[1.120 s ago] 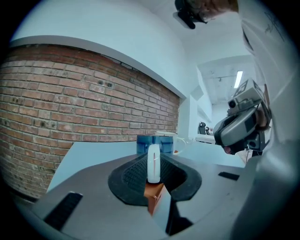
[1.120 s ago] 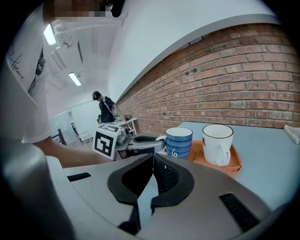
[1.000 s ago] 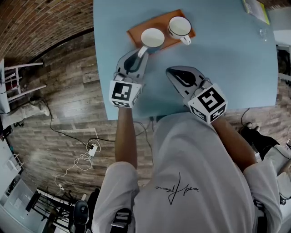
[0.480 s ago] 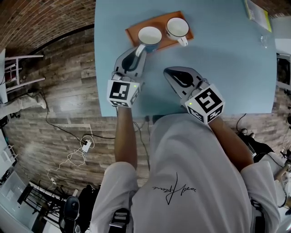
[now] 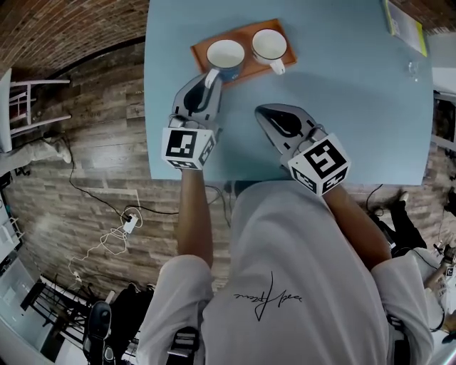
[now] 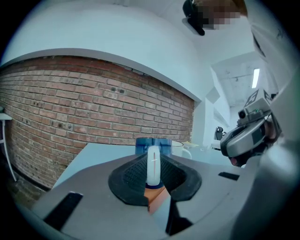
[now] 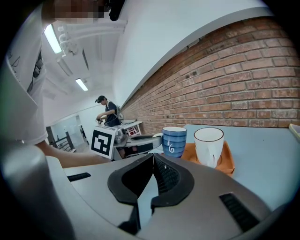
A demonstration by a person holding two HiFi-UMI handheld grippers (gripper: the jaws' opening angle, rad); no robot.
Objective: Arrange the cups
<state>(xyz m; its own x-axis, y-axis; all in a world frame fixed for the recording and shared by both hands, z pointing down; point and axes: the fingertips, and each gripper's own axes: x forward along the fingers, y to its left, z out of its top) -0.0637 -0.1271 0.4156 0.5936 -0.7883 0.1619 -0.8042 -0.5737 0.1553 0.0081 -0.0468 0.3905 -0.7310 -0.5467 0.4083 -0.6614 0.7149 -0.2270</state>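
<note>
An orange tray point(image 5: 251, 33) lies on the light blue table point(image 5: 356, 107), toward its far side. A white cup point(image 5: 269, 45) stands on the tray's right half. A blue striped cup point(image 5: 226, 55) is at the tray's left end. My left gripper point(image 5: 209, 77) is shut on that cup's white handle point(image 6: 153, 164), with the blue cup point(image 6: 152, 144) straight ahead of the jaws. My right gripper point(image 5: 265, 112) hovers over the bare table in front of the tray, shut with nothing in it. The right gripper view shows the blue cup point(image 7: 174, 141), the white cup point(image 7: 209, 145) and the tray point(image 7: 227, 163) ahead.
A yellow-green booklet point(image 5: 400, 16) and a small clear object point(image 5: 413, 51) lie at the table's far right. The table's near edge runs just in front of my hands. A brick wall point(image 6: 93, 112) stands beyond the table. A white chair point(image 5: 28, 114) and cables point(image 5: 107, 239) are on the wooden floor.
The left gripper has turned slightly while keeping its hold on the blue cup's handle. The right gripper has stayed in place.
</note>
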